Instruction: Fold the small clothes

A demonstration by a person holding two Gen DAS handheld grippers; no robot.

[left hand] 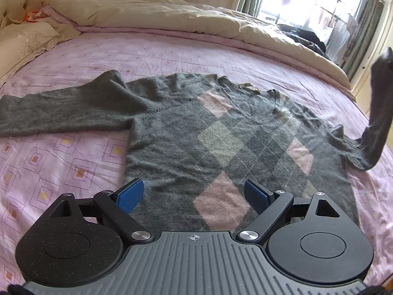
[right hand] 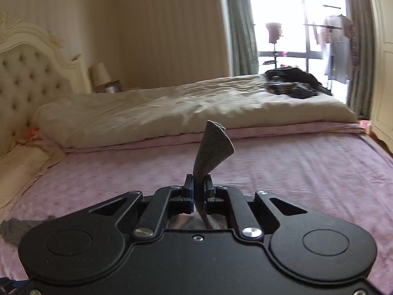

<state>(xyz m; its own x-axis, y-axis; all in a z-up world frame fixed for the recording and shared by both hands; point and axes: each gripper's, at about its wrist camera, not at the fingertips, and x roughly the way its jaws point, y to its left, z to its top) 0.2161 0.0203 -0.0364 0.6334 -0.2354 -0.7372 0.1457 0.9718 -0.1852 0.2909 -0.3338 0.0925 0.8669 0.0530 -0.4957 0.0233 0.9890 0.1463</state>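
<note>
Left tongs (left hand: 192, 196) gaping wide, holding nothing, hovering over bottom hem of grey sweater (left hand: 208, 132). Sweater lying flat, front up, on pink bed sheet (left hand: 61, 152), one sleeve (left hand: 56, 108) stretching out left. Right tongs (right hand: 198, 184) clamping tight on other sleeve's cuff (right hand: 212, 145), cuff sticking up past fingertips. In left view that sleeve (left hand: 378, 113) rising off bed at right. Cream duvet (right hand: 172, 108) lying behind.
</note>
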